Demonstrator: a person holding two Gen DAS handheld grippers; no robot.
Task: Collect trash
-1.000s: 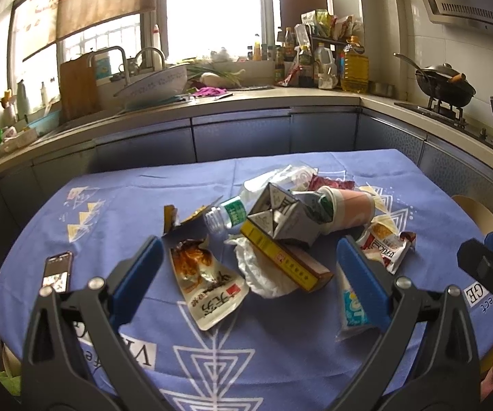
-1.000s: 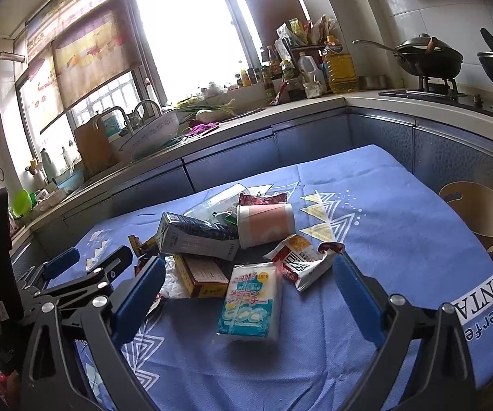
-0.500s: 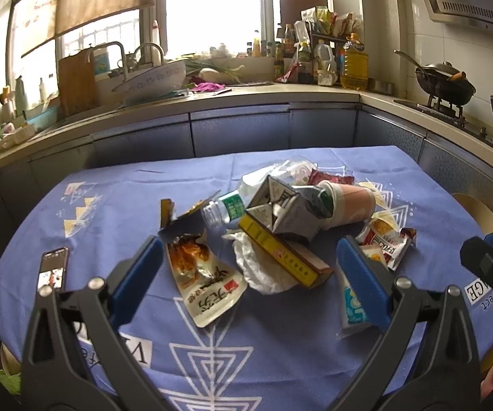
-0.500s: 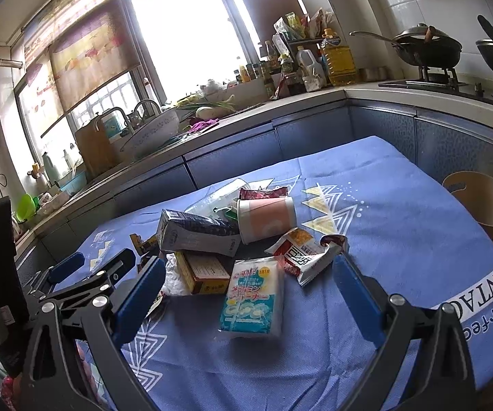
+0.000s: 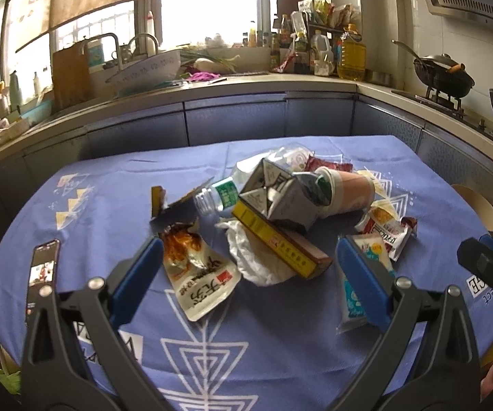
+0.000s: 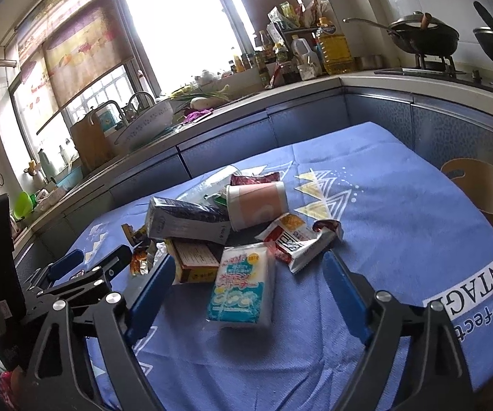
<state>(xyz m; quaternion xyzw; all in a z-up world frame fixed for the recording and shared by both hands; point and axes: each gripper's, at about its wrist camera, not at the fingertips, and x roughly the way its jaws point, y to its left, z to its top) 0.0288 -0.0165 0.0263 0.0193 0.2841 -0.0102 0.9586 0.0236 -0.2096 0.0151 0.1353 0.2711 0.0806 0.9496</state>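
Observation:
A pile of trash lies mid-table on the blue cloth [image 5: 109, 185]: a grey milk carton [image 5: 280, 198], a yellow box [image 5: 280, 246], a pink paper cup [image 5: 349, 191], a plastic bottle [image 5: 219, 195], a crumpled tissue [image 5: 249, 257], a sauce pouch [image 5: 198, 274] and a snack wrapper [image 5: 386, 229]. My left gripper [image 5: 246, 281] is open, just short of the pouch and box. My right gripper [image 6: 246, 281] is open, its fingers either side of a white-and-blue tissue pack [image 6: 243, 281]. The carton [image 6: 188, 222], cup [image 6: 256, 202] and wrapper [image 6: 297, 243] lie beyond it.
A phone [image 5: 42, 270] lies at the table's left edge. A tan basket [image 6: 479, 195] stands beside the table's right side. Counters with a sink, bottles and woks ring the table. The left gripper shows at left in the right wrist view [image 6: 85, 274].
Both grippers have moved forward toward the pile. The tissue pack now lies closer between the right gripper's fingers. Both stay open.

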